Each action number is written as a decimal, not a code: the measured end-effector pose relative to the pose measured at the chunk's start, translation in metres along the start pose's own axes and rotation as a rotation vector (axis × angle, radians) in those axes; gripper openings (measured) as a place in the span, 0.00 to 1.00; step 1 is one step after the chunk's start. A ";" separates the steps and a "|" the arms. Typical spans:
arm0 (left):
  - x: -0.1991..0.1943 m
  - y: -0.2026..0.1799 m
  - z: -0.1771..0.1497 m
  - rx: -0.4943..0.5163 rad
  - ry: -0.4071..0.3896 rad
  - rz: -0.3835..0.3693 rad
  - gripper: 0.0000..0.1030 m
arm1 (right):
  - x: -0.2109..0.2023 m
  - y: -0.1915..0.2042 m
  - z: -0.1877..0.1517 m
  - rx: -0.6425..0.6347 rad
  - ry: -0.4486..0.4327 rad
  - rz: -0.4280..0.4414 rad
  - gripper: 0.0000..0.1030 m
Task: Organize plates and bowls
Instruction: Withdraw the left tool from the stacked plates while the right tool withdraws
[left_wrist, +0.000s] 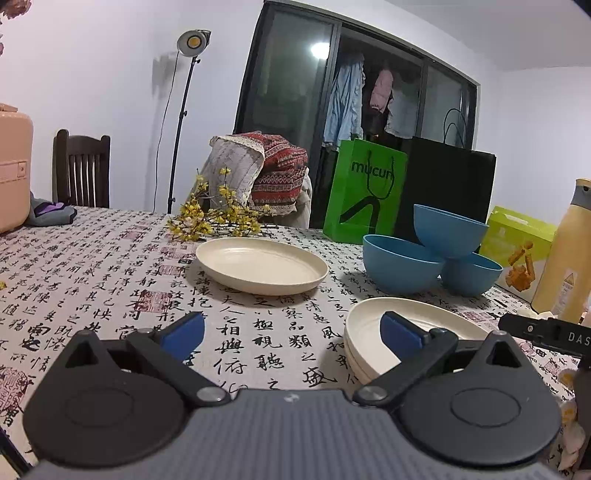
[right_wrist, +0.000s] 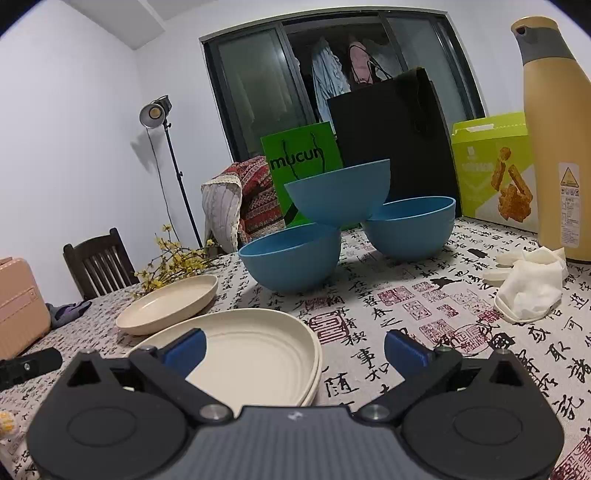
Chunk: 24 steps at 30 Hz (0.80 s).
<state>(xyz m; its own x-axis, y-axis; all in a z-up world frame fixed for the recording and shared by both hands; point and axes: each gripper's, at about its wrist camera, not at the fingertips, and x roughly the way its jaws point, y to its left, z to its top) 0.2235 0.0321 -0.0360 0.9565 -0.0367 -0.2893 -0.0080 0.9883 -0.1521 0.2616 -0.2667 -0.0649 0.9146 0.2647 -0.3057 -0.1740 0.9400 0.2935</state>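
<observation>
surface (left_wrist: 110, 266): flat, covered w/ pale cloth printed in black calligraphy + red seal stamps
room: white walls; dark-framed glass door (left_wrist: 288, 85) behind surface, clothes hanging beyond it; lamp (left_wrist: 192, 40) on thin black stand; dark slatted wood chair (left_wrist: 83, 170)
landmark: green bag (left_wrist: 364, 192), glossy paper, upright at far edge of surface
black bag (left_wrist: 448, 188): matte, upright, just right of green bag, touching or nearly
bowls (right_wrist: 334, 225): 3, blue, matte, round; in front of green bag; two sit on surface, third tilted on top, resting on both rims
single plate (left_wrist: 262, 264): cream, round, shallow, ridged rim; front-left of green bag, alone
plate stack (right_wrist: 255, 354): cream, same shape, a few nested; nearer cams than bowls, well in front of green bag
flowers (left_wrist: 214, 214): yellow sprigs, lying left of green bag
box (right_wrist: 495, 166): lime card, snack photo; right of black bag
bottle (right_wrist: 554, 140): tan, smooth, grey cap; far right of green bag
gloves (right_wrist: 528, 284): white, crumpled, by bottle
case (left_wrist: 13, 170): pink, hard shell, far left
left tongs (left_wrist: 291, 332): wide apart, empty; right blue pad over stack rim, contact unclear
right tongs (right_wrist: 293, 349): wide apart, empty; left pad over stack
</observation>
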 end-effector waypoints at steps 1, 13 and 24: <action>0.000 0.000 0.000 0.002 -0.002 0.000 1.00 | 0.000 0.000 0.000 0.000 0.001 0.002 1.00; -0.001 -0.002 0.000 0.014 -0.011 0.013 1.00 | -0.001 0.001 0.000 -0.003 -0.002 -0.012 1.00; -0.005 -0.003 -0.001 0.022 -0.033 0.017 1.00 | -0.001 0.000 0.000 0.000 -0.003 -0.019 1.00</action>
<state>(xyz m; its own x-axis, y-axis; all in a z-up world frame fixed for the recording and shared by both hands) 0.2182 0.0289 -0.0348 0.9655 -0.0150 -0.2601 -0.0187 0.9918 -0.1265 0.2607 -0.2666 -0.0645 0.9187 0.2463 -0.3086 -0.1566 0.9449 0.2876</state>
